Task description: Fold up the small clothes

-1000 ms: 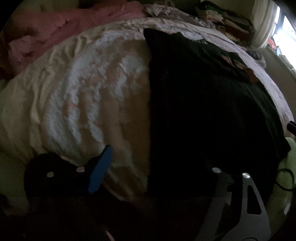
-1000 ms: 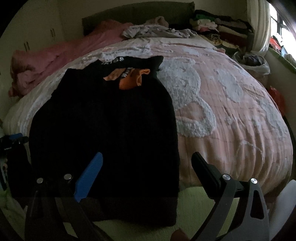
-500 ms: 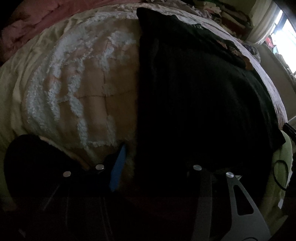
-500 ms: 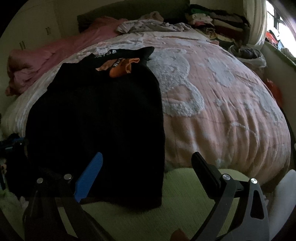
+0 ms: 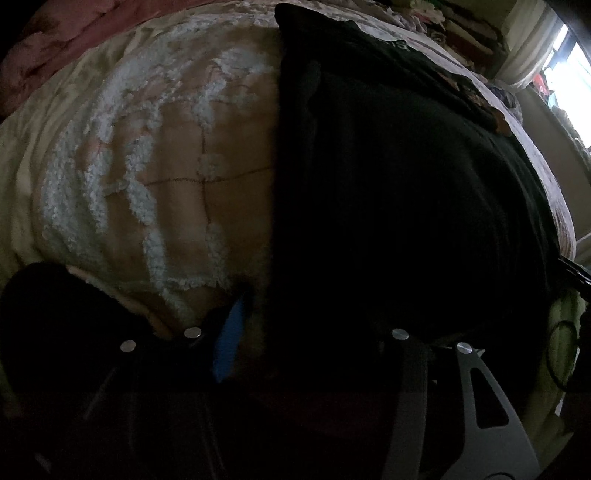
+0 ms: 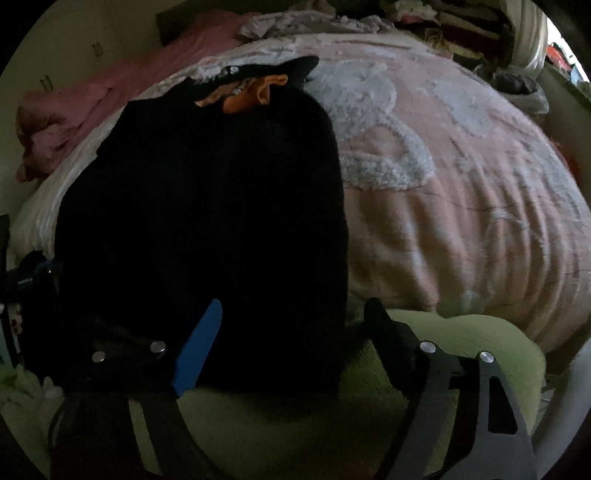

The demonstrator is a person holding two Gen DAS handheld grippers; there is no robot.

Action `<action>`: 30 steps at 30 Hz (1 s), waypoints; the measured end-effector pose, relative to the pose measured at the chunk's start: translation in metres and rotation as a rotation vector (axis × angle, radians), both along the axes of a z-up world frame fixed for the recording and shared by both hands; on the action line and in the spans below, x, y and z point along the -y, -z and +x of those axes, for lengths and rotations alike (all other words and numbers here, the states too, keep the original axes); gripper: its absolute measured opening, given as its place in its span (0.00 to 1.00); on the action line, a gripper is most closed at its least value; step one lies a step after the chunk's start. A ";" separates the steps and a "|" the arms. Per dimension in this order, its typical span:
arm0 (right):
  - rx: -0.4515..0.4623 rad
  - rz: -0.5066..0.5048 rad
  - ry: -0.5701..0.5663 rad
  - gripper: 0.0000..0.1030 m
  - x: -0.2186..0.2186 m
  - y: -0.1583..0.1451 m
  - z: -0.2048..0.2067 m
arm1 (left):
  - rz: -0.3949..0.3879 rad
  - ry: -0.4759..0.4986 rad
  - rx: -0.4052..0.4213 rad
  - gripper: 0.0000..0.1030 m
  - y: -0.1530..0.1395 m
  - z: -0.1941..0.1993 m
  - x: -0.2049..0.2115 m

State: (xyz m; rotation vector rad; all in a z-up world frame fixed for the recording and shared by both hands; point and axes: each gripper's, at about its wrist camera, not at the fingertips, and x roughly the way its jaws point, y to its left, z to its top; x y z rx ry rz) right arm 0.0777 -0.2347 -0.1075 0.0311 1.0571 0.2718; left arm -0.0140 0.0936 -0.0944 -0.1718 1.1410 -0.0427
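Observation:
A black ribbed garment (image 6: 207, 206) lies flat on the bed, its hem hanging over the near edge; an orange piece (image 6: 251, 94) lies at its collar. It fills the right half of the left wrist view (image 5: 406, 206). My right gripper (image 6: 295, 314) is open, its jaws wide either side of the hem's right corner. My left gripper (image 5: 314, 317) is low at the hem's left corner; its blue finger (image 5: 229, 339) shows, the other finger is lost in the dark cloth.
A pink quilt with white fluffy shapes (image 6: 461, 192) covers the bed. A green blanket (image 6: 332, 424) lies at the near edge. A pink blanket (image 6: 92, 110) lies bunched at the far left. Piled clothes (image 6: 443, 22) lie at the far right.
Both grippers have moved down and forward to the hem of the black garment. The left gripper's jaws have narrowed.

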 end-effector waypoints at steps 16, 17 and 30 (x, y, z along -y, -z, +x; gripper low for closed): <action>0.095 0.080 -0.067 0.13 -0.005 -0.030 -0.005 | 0.027 0.002 -0.016 0.30 -0.001 -0.006 0.002; 0.096 0.081 -0.067 0.13 -0.005 -0.031 -0.005 | 0.034 0.004 -0.014 0.28 -0.002 -0.006 0.002; 0.091 0.092 -0.047 0.13 -0.002 -0.027 -0.004 | 0.036 0.058 -0.026 0.09 -0.004 -0.005 0.017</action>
